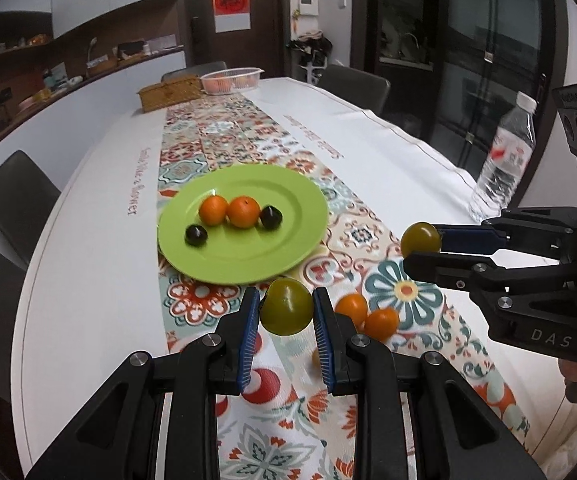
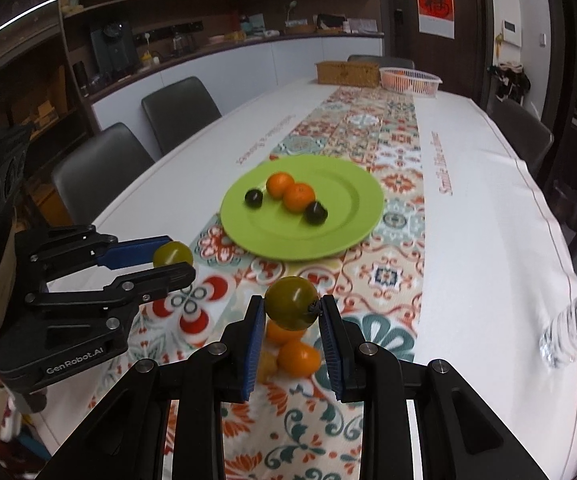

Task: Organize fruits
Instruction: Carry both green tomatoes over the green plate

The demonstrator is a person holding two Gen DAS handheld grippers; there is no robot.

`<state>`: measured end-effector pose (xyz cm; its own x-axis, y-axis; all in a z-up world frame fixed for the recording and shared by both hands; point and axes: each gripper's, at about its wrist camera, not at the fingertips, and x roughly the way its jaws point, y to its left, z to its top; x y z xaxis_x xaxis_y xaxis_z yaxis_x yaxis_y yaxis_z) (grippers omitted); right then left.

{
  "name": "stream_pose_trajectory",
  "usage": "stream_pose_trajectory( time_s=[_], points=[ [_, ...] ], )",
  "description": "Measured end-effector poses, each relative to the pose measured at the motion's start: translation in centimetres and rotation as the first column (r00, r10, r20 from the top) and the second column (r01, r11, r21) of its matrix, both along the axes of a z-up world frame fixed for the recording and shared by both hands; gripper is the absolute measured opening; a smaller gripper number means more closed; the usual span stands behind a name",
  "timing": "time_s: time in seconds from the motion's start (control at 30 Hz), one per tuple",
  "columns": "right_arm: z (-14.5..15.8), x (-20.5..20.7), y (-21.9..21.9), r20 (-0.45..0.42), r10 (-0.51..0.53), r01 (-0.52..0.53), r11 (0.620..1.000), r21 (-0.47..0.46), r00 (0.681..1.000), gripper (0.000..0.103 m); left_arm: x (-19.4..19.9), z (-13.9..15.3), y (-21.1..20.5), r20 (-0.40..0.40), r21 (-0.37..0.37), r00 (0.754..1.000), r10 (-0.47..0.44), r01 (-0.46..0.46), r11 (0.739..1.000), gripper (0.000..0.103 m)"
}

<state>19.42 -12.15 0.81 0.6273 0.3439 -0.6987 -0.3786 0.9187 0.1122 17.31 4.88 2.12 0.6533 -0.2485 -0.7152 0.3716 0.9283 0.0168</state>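
Note:
A lime-green plate [image 1: 288, 256] [image 2: 352, 236] on the patterned runner holds two oranges [image 1: 230, 210] [image 2: 290, 191] and two dark plums [image 1: 196, 235] [image 2: 315, 213]. My left gripper [image 1: 286, 306] is shut on a green tomato [image 1: 286, 307], held above the runner just short of the plate; it also shows in the right wrist view [image 2: 172, 258]. My right gripper [image 2: 291, 308] is shut on a second green tomato [image 2: 291, 308], right of the plate in the left wrist view [image 1: 421, 239]. Two small oranges [image 1: 368, 314] [image 2: 294, 350] lie on the runner below the grippers.
A water bottle [image 1: 504, 160] [image 2: 576, 328] stands near the table's right edge. A wicker box [image 1: 170, 94] [image 2: 348, 73] and a white basket [image 1: 232, 79] [image 2: 410, 80] of fruit sit at the far end. Dark chairs [image 2: 100, 172] ring the table.

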Motion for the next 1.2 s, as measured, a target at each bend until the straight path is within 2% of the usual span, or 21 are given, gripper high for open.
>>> stream_pose_trajectory(
  time_s=[0.47, 0.73, 1.07, 1.2],
  points=[
    [2.0, 4.4, 0.0, 0.065, 0.020, -0.021, 1.000, 0.012, 0.998, 0.029, 3.4, 1.8, 0.0, 0.039, -0.027, 0.995, 0.088, -0.087, 0.996, 0.027],
    [2.2, 8.2, 0.0, 0.076, 0.023, -0.024, 1.000, 0.012, 0.997, 0.029, 6.1, 1.6, 0.4, 0.010, -0.074, 0.990, 0.141, -0.140, 0.987, 0.027],
    [1.3, 12.5, 0.7, 0.057, 0.051, -0.050, 0.999, -0.016, 0.997, 0.029, 9.6, 0.2, 0.8, -0.033, -0.098, 0.979, 0.201, -0.204, 0.974, 0.027],
    [0.5, 14.7, 0.9, 0.012, 0.063, -0.063, 0.998, 0.004, 0.998, 0.029, 10.8, -0.6, 1.0, -0.054, -0.107, 0.975, 0.215, -0.220, 0.970, 0.027]
  ],
)
